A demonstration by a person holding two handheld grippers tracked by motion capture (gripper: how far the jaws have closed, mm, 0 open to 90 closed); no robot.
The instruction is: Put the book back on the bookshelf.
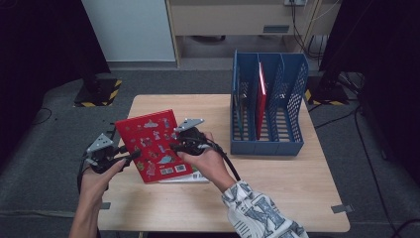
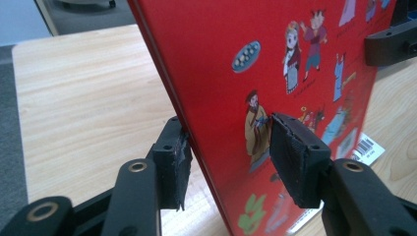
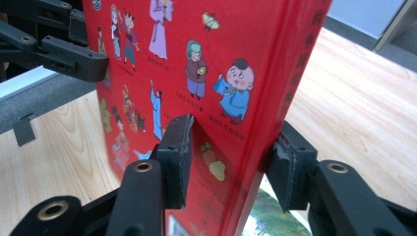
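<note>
Two grippers pinch one red book [image 1: 154, 145], held tilted above the near left part of the table [image 1: 277, 183].

Left gripper [image 1: 130, 156]: jaws clamped across the book's lower left edge. In the left gripper view one pad presses the illustrated cover [image 2: 295, 162], the other bears on the back face by the edge. Jaws narrow, no gap at either pad.

Right gripper [image 1: 176, 146]: at the book's right side, near the spine. In the right gripper view one pad sits on the cover, the other against the far side of the spine; both press the book [image 3: 211, 73]. A hand wraps the gripper body; patterned sleeve [image 1: 257, 213] behind it.

Under the book: a second, flat book [image 1: 185, 178] lies on the wood, its edge showing in the high view; the right gripper view catches a green corner of it [image 3: 275, 219].

Farther out: blue file rack [image 1: 292, 94] stands on the far right of the table, well apart from the grippers, with a thin red book [image 1: 261, 99] upright in its middle slot.

Surface and room: pale wood tabletop, grey carpet around, dark stands with yellow-black bases at both sides, a pale cabinet front behind.

View differences: cover figures and a barcode label [image 2: 369, 147] read clearly in the left gripper view; the rack and floor show from above.
</note>
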